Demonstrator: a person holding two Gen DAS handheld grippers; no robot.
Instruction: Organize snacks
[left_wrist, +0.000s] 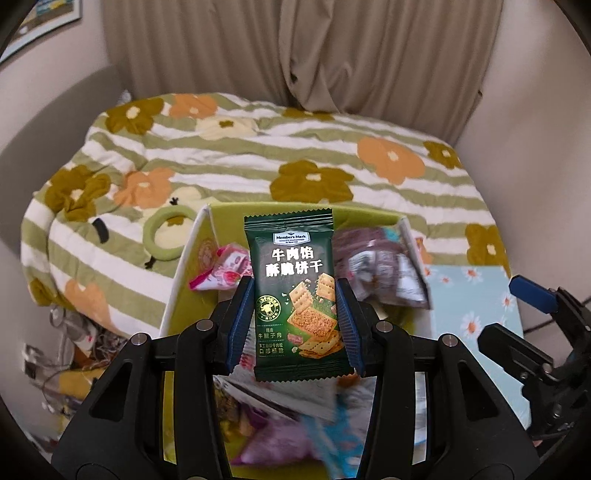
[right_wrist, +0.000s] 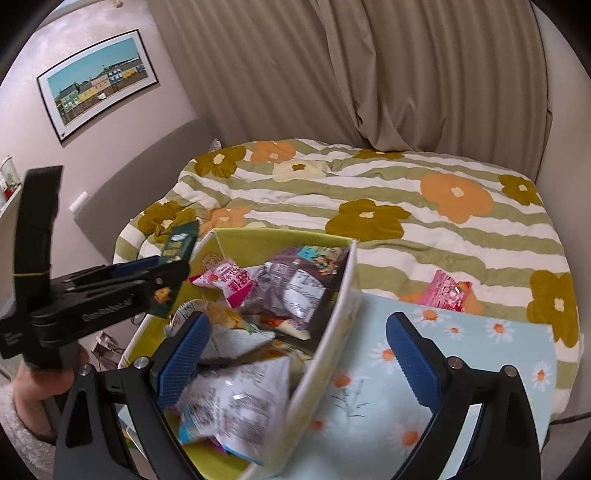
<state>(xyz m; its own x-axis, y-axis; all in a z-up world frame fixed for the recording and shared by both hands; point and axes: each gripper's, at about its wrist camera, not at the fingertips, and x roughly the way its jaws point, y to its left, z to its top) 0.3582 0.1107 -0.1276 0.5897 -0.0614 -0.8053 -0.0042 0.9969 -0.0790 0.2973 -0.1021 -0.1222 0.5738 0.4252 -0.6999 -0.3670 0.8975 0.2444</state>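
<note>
Two tools – the left tool and the right tool. One dark green cracker packet. One green box heaped with snack packets – too jumbled to count. One pink packet on the bed. One framed picture.

The box stands on the bed, snack packets heaped in it; the biscuit packet hangs upright above it between the left gripper's pads. Right of the box lies a flat sheet; behind that, one candy packet on the quilt.
</note>
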